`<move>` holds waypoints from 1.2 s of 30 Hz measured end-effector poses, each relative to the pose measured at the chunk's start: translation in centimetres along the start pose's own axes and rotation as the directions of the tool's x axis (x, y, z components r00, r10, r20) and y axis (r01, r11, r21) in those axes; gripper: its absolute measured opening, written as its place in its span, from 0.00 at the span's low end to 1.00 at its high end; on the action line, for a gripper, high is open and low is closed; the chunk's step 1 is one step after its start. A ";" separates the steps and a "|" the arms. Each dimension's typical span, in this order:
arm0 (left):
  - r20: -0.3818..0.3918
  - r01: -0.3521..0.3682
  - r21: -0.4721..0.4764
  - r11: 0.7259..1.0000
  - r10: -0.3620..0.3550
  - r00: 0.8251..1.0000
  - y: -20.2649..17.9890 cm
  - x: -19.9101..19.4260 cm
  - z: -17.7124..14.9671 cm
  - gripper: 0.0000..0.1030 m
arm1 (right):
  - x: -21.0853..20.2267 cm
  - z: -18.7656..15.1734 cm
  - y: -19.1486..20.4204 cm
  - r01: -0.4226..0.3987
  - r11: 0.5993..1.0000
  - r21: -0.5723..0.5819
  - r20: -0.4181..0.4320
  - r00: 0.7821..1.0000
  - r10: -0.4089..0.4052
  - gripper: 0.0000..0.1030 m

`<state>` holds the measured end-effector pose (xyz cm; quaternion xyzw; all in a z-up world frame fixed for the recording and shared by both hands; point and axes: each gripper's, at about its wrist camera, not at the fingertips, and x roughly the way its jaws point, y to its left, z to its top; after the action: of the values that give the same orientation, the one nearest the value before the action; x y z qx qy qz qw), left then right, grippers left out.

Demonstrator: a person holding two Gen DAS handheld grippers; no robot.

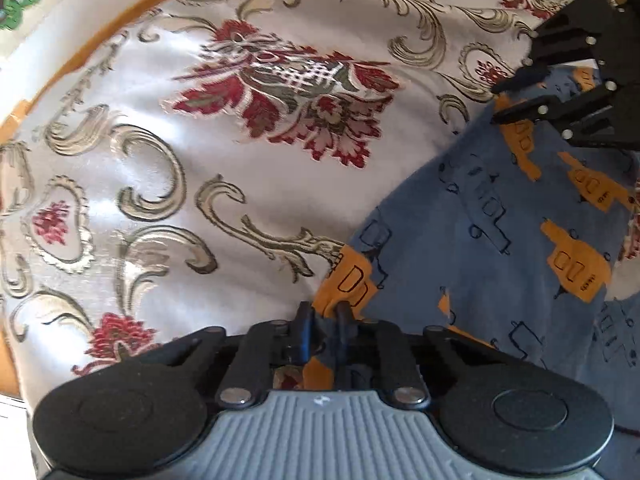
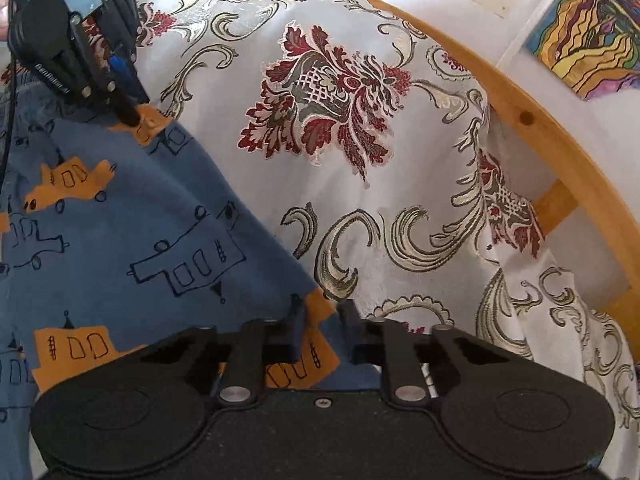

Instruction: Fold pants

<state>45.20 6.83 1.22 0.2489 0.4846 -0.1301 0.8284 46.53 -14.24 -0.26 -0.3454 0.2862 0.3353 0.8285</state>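
Both grippers are clamped on one edge of the pants [image 2: 120, 220]: left gripper [image 1: 323, 320] on one corner, right gripper [image 2: 320, 316] on the other. Pants lie on the floral cloth [image 2: 340, 160], trailing back from that edge, so neither hand's really nearer.

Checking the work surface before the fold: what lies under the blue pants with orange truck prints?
The blue pants with orange truck prints rest on a white floral brocade cloth, draped over a curved wooden frame. What the pants cover is hidden.
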 end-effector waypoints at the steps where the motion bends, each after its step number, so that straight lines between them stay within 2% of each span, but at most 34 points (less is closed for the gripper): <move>1: 0.007 -0.014 0.005 1.000 0.014 1.000 -0.2 -0.2 -0.1 0.14 | -0.2 0.0 0.1 0.004 1.000 0.003 0.002 1.000 -0.004 0.13; 4: 0.020 -0.033 0.002 0.999 0.033 0.999 -0.4 -0.4 0.0 0.14 | -0.9 -0.2 0.3 0.018 1.000 0.022 0.010 1.000 -0.018 0.07; 6: 0.039 -0.039 -0.005 0.999 0.039 0.998 -0.4 -0.6 0.0 0.22 | -1.3 -0.4 0.4 0.026 0.999 0.029 0.011 1.000 -0.026 0.06; 8: 0.049 -0.062 -0.007 0.998 0.062 0.997 -0.3 -0.8 0.0 0.46 | -1.6 -0.5 0.6 0.031 0.999 0.028 0.013 0.999 -0.032 0.05; 9: 0.048 -0.061 -0.021 0.998 0.062 0.997 0.0 -0.9 0.0 0.49 | -1.7 -0.5 0.8 0.035 0.999 0.021 0.014 0.999 -0.035 0.05; 13: 0.046 -0.005 -0.094 0.996 0.009 0.999 1.7 -0.8 0.1 0.49 | -2.0 -0.5 1.3 0.045 0.999 0.003 0.015 0.999 -0.045 0.05; 16: 0.038 0.053 -0.185 0.981 -0.047 0.998 3.3 -0.7 0.1 0.48 | -1.9 -0.7 1.5 0.059 0.998 -0.005 0.015 0.998 -0.059 0.05; 18: 0.041 0.091 -0.253 0.963 -0.083 0.996 4.4 -0.5 0.1 0.45 | -1.8 -0.8 1.4 0.066 0.998 -0.001 0.014 0.998 -0.066 0.05; 20: 0.038 0.113 -0.276 0.954 -0.107 0.994 4.8 -0.3 0.0 0.31 | -1.8 -0.9 1.4 0.073 0.997 0.001 0.011 0.997 -0.073 0.04; 23: 0.007 0.129 -0.248 0.960 -0.132 0.991 4.4 0.2 0.1 0.16 | -1.8 -1.1 1.4 0.076 0.997 0.000 0.004 0.997 -0.076 0.01; 26: -0.005 0.109 -0.226 0.968 -0.113 0.994 3.5 0.5 0.1 0.03 | -1.9 -1.0 1.7 0.083 0.997 -0.007 0.003 0.997 -0.083 0.00; 31: 0.052 0.056 -0.194 0.979 -0.047 0.998 2.3 -0.9 0.1 0.01 | -2.6 -1.0 2.4 0.101 0.995 -0.017 0.003 0.995 -0.101 0.00; 36: 0.134 0.005 -0.167 0.986 0.018 0.991 1.3 -3.6 -0.4 0.00 | -4.6 -1.5 3.4 0.129 0.992 -0.003 0.029 0.991 -0.129 0.00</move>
<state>43.73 7.99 4.55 0.1709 0.4357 -0.1029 0.8777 40.81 -15.22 0.83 -0.3605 0.2504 0.2867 0.8516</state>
